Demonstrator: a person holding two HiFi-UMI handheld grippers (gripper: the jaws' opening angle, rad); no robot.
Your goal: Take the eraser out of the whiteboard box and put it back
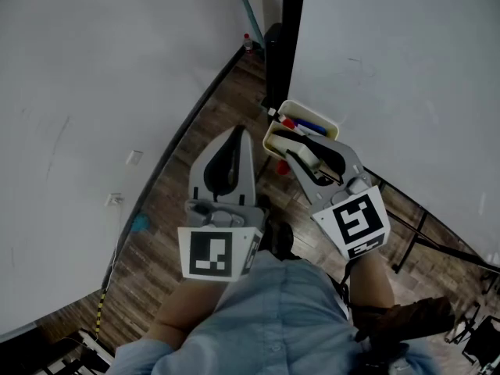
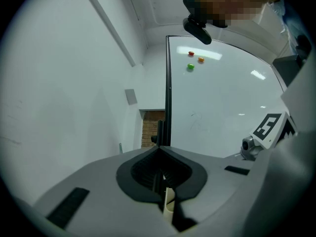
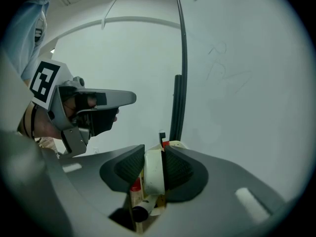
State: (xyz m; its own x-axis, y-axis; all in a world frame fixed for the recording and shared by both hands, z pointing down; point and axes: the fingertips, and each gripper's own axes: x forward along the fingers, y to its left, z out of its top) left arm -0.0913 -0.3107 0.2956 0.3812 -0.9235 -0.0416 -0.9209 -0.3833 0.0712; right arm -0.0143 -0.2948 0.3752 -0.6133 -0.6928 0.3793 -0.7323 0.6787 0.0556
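Item: eraser (image 3: 153, 177), clamped upright in my right gripper (image 3: 154, 152), whiteboard box (image 1: 316, 112) directly below its tips; left gripper (image 2: 160, 151) closed, empty, farther off

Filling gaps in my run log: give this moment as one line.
right gripper: jaws shut on eraser at whiteboard box | left gripper: jaws shut, empty

Eraser (image 3: 153, 172) between right gripper's (image 3: 154, 148) fingers (image 3: 180, 172), over markers (image 3: 134, 185) in box (image 1: 311, 110).

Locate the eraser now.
Right gripper view, centre: eraser clamped between the pads of the right tool, over the markers in the whiteboard box.
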